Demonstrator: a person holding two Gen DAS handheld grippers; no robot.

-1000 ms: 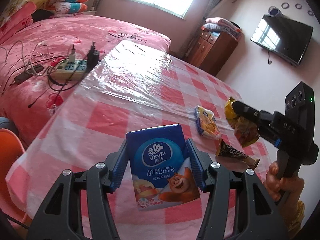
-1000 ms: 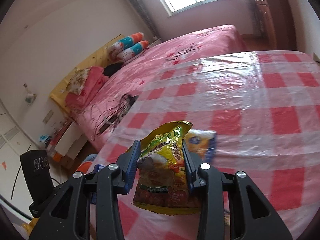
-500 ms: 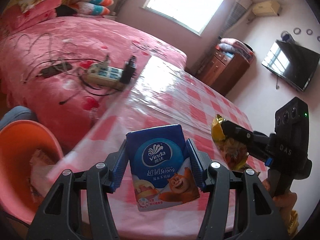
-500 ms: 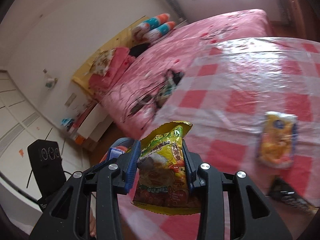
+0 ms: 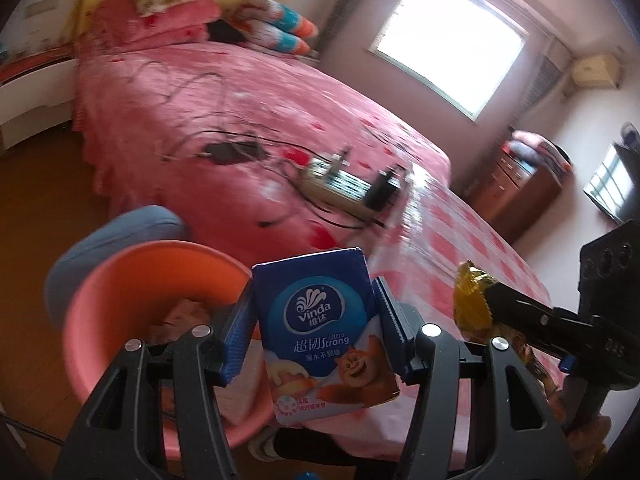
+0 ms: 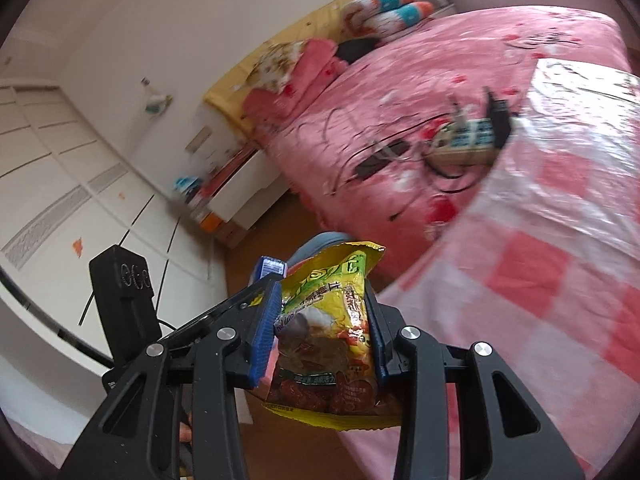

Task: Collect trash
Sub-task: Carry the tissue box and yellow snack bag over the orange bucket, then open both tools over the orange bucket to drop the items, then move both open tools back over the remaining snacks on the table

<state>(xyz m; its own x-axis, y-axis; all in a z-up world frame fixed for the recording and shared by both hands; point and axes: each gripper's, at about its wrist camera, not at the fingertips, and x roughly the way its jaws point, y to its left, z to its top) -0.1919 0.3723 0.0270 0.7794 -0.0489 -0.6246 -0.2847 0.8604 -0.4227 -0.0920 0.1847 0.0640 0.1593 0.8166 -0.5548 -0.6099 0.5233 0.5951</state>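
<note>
the left gripper is clamping its jaws on the blue tissue pack and the right gripper is pinching the yellow snack bag, both hanging past the checked surface edge. each load is best carried over the middle of the orange bin before letting go, the bin sitting low in the open floor gap between surface and bed.

- The left gripper clamps a blue Vinda tissue pack between its blue pads
- Behind it stands an orange basin, holding what may be crumpled trash
- At right, the right gripper grips a yellow snack bag over the pink checked table
</note>
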